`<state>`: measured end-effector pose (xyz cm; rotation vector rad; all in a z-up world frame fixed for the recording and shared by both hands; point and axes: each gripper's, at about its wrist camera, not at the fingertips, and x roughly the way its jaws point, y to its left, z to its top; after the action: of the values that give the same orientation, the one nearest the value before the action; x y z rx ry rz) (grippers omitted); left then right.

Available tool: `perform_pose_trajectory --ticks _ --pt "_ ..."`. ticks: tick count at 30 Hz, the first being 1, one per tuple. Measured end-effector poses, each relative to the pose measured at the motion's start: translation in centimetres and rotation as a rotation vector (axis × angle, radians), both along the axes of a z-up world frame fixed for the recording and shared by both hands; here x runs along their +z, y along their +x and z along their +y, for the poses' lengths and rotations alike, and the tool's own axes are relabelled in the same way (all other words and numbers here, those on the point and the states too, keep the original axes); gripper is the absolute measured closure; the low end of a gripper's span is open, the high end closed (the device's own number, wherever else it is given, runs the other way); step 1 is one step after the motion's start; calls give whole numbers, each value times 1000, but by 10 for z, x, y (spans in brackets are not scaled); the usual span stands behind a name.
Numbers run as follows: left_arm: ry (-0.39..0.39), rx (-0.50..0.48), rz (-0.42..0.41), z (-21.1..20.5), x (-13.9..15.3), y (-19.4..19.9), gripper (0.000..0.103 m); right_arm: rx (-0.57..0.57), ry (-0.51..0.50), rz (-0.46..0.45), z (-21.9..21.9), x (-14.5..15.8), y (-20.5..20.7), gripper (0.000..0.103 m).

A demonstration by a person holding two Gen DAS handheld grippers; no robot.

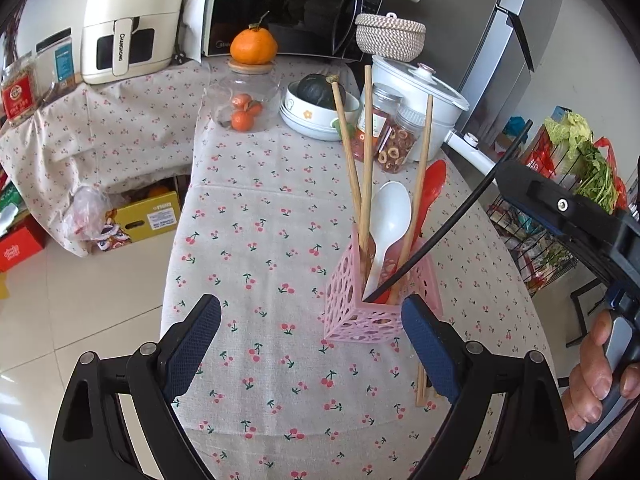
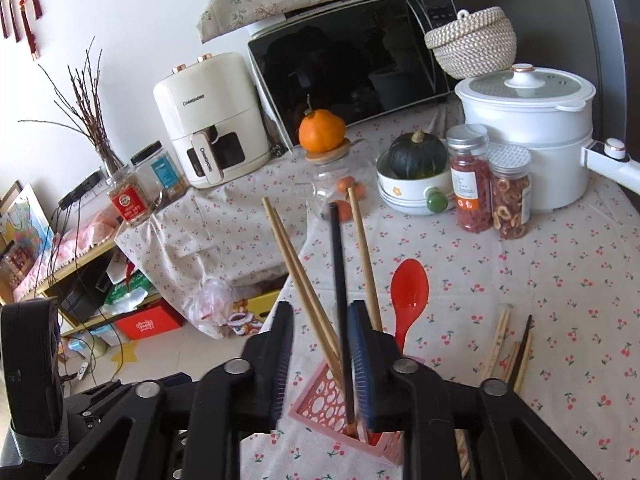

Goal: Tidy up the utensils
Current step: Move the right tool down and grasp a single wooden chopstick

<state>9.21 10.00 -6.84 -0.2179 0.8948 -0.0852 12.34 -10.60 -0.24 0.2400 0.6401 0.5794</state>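
A pink perforated utensil holder [image 1: 360, 304] stands on the cherry-print tablecloth [image 1: 260, 220]. It holds wooden chopsticks [image 1: 366, 152], a white spoon [image 1: 388, 220], a red spoon [image 1: 432, 188] and a black chopstick [image 1: 452, 216]. My left gripper [image 1: 310, 344] is open and empty, just in front of the holder. My right gripper [image 2: 320, 352] is open above the holder [image 2: 320, 400], with the black chopstick [image 2: 340, 312] standing loose between its fingers, lower end in the holder. More chopsticks [image 2: 508, 348] lie on the cloth to the right.
Behind the holder stand two spice jars [image 1: 384, 128], a bowl with a dark squash [image 1: 316, 100], a glass jar with oranges [image 1: 244, 100], a white pot [image 1: 420, 88], a microwave [image 1: 288, 8] and an air fryer [image 1: 128, 24]. The table's left edge drops to the floor with boxes [image 1: 148, 216].
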Motion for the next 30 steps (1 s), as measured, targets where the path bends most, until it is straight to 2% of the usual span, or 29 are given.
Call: perform_pose_trajectory --ticks 6,9,13,16,19,21,30 --pt "4 -8 4 -7 -1 -1 10 -84 21 -30 -35 12 -7 26" --pt "-1 -12 7 -11 -2 -2 10 -121 17 -42 -55 15 -11 17" --pt "-4 -10 11 -15 -5 -3 10 -172 -13 -51 -79 12 -16 11" --pt "2 -1 2 -18 -8 -5 10 -211 -54 -37 -93 -1 -15 7" --pt "14 39 -69 -19 -11 -11 10 -262 -139 -9 -100 -23 -7 6" --pt "25 48 -86 -22 -19 -13 10 -284 -199 20 -102 -40 1 6" --pt "2 14 3 -28 -58 -8 10 -292 -347 179 -96 -117 39 6"
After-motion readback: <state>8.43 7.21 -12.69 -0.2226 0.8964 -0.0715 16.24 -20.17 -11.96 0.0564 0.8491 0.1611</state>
